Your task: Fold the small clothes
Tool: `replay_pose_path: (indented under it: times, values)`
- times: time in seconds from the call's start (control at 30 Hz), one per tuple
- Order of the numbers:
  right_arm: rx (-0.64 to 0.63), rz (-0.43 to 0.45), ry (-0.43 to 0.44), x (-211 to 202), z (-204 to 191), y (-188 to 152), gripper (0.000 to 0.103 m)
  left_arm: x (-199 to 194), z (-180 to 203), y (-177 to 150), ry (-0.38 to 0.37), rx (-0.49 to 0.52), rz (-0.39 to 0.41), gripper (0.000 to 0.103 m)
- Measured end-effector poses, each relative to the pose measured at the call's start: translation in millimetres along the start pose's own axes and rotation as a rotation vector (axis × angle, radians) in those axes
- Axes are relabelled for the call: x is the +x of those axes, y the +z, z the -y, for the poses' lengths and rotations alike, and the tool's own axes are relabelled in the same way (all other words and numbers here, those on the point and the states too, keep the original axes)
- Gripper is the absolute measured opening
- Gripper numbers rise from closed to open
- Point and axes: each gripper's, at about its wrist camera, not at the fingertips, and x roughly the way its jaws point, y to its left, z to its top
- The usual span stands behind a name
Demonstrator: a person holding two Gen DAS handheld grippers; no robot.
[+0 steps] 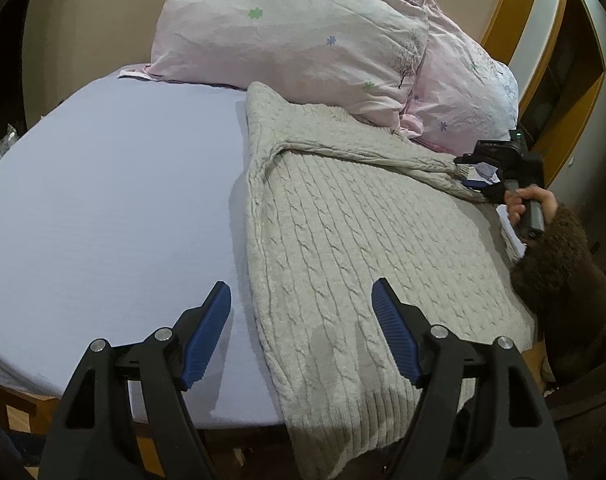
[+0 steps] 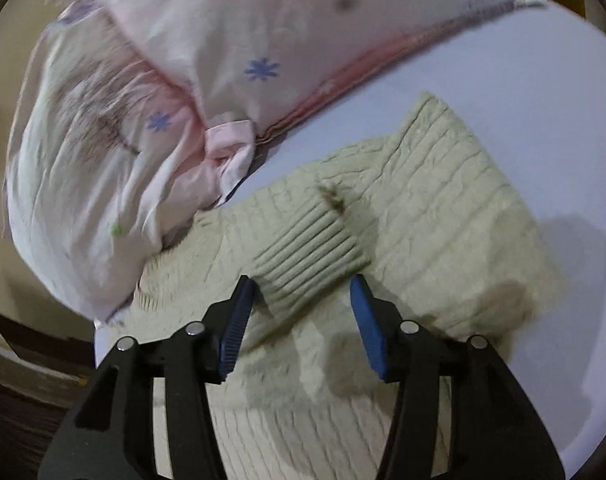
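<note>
A pale cable-knit sweater [image 1: 355, 240] lies flat on the right half of a bed, hem toward me, one sleeve folded across its chest. My left gripper [image 1: 301, 300] is open and empty, hovering above the sweater's lower left edge. The right gripper [image 1: 479, 178] shows at the far right, held by a hand at the sleeve's cuff. In the right wrist view the right gripper [image 2: 303, 286] is open, its blue pads [image 2: 239, 316] on either side of the ribbed cuff [image 2: 315, 248], which lies on the sweater [image 2: 443, 216].
The bed has a lilac sheet [image 1: 115, 200], bare on the left. Two pink floral pillows [image 1: 295, 36] lean at the head, touching the sweater's top; they also show in the right wrist view [image 2: 115, 128]. A wooden cabinet [image 1: 559, 72] stands at the right.
</note>
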Motion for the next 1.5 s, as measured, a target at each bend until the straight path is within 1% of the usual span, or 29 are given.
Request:
replay_pose_path:
  times: [0.03,0.07,0.1,0.17,0.27,0.3,0.33,0.37,0.4,0.43,0.5,0.57,0.67,0.73,0.77,0.8,0.83,0.87,0.9,0.93,0.97,1.0,1.03,1.07,1.17,1.2,1.3,1.4,1.5]
  values:
    - [-0.003,0.01,0.013,3.0,0.9,1.8,0.022,0.5,0.1,-0.4,-0.005,0.0,-0.004,0.074]
    - [-0.026,0.02,0.043,5.2,-0.8,3.5,0.01,1.3,0.9,-1.1,-0.012,0.0,-0.009,0.074]
    - [-0.045,0.026,0.072,4.7,-2.1,3.5,0.01,2.1,1.6,-1.8,-0.018,0.001,-0.015,0.074]
    - [-0.066,0.067,0.075,-5.4,-3.3,-1.6,0.009,3.7,2.6,-2.9,-0.029,0.001,-0.025,0.074]
    - [-0.079,0.097,0.017,-22.1,1.2,-16.3,0.009,6.1,3.6,-3.5,-0.046,-0.004,-0.04,0.074]
    - [-0.096,0.094,-0.013,-22.6,2.1,-19.3,0.012,7.6,4.1,-3.8,-0.052,-0.002,-0.046,0.074]
    - [-0.115,0.081,-0.034,-21.5,3.4,-21.8,0.021,9.0,4.0,-3.7,-0.053,0.0,-0.051,0.074]
    - [-0.127,0.054,-0.031,-24.2,5.9,-26.9,0.025,8.9,4.9,-3.4,-0.051,0.004,-0.05,0.074]
    - [-0.132,0.041,-0.017,-29.0,8.3,-31.7,0.032,8.8,5.7,-3.4,-0.05,0.007,-0.052,0.074]
    - [-0.144,0.039,0.0,-39.2,12.0,-38.0,0.046,8.4,5.8,-3.7,-0.052,0.006,-0.054,0.074]
    - [-0.197,0.06,-0.004,-69.9,24.1,-56.9,0.065,6.9,4.7,-5.3,-0.062,0.003,-0.05,0.074]
    - [-0.235,0.077,-0.044,-99.6,46.0,-79.6,0.066,5.5,3.2,-6.9,-0.074,-0.005,-0.046,0.074]
    - [-0.221,0.028,-0.055,-122.9,85.4,-108.8,0.064,4.2,3.2,-9.1,-0.09,-0.012,-0.045,0.074]
    - [-0.204,-0.019,-0.046,-129.7,103.6,-126.6,0.057,3.7,5.0,-10.4,-0.101,-0.009,-0.048,0.074]
    - [-0.202,-0.038,-0.012,-132.2,111.1,-136.8,0.056,3.4,6.7,-11.6,-0.107,-0.006,-0.049,0.074]
    - [-0.217,-0.049,0.026,-138.6,114.9,-147.8,0.051,2.8,8.8,-13.4,-0.111,-0.004,-0.049,0.073]
    - [-0.22,-0.071,0.052,-140.1,115.7,-154.0,0.043,2.4,10.8,-14.7,-0.112,-0.003,-0.051,0.071]
    - [-0.215,-0.11,0.116,-142.7,118.4,-163.1,0.041,1.7,12.3,-16.4,-0.113,-0.002,-0.053,0.063]
    - [-0.209,-0.151,0.174,-142.7,120.2,-171.2,0.036,1.1,13.2,-18.4,-0.112,-0.003,-0.058,0.049]
    - [-0.207,-0.181,0.213,-142.9,122.6,-178.9,0.033,1.0,12.7,-19.6,-0.119,-0.01,-0.066,0.041]
    - [-0.215,-0.199,0.255,-143.9,125.2,-186.4,0.03,1.6,10.7,-21.6,-0.133,-0.023,-0.077,0.024]
    - [-0.214,-0.222,0.286,-143.5,127.9,-190.8,0.018,2.5,8.2,-23.9,-0.149,-0.043,-0.089,0.013]
    - [-0.202,-0.254,0.325,-141.1,130.8,-194.0,0.01,2.7,6.3,-24.7,-0.162,-0.054,-0.094,0.013]
    - [-0.184,-0.277,0.38,-138.8,133.1,-197.5,0.009,2.8,5.1,-25.0,-0.173,-0.061,-0.099,0.011]
    - [-0.157,-0.243,0.513,-143.4,129.4,-190.3,0.008,0.9,5.8,-19.0,-0.212,-0.055,-0.098,0.009]
    - [-0.144,-0.213,0.567,-147.5,126.3,-182.4,0.007,-0.9,5.8,-12.4,-0.242,-0.058,-0.088,0.009]
    - [-0.114,-0.117,0.671,-156.5,114.2,-149.1,0.007,-5.9,2.6,12.3,-0.294,-0.06,-0.043,0.009]
    - [-0.08,-0.032,0.729,-153.2,98.1,-103.8,0.007,-2.1,-0.9,62.4,-0.295,-0.047,0.03,0.009]
    - [-0.049,0.067,0.712,-132.3,77.7,-42.7,0.007,28.6,-8.1,123.6,-0.251,-0.06,0.088,0.009]
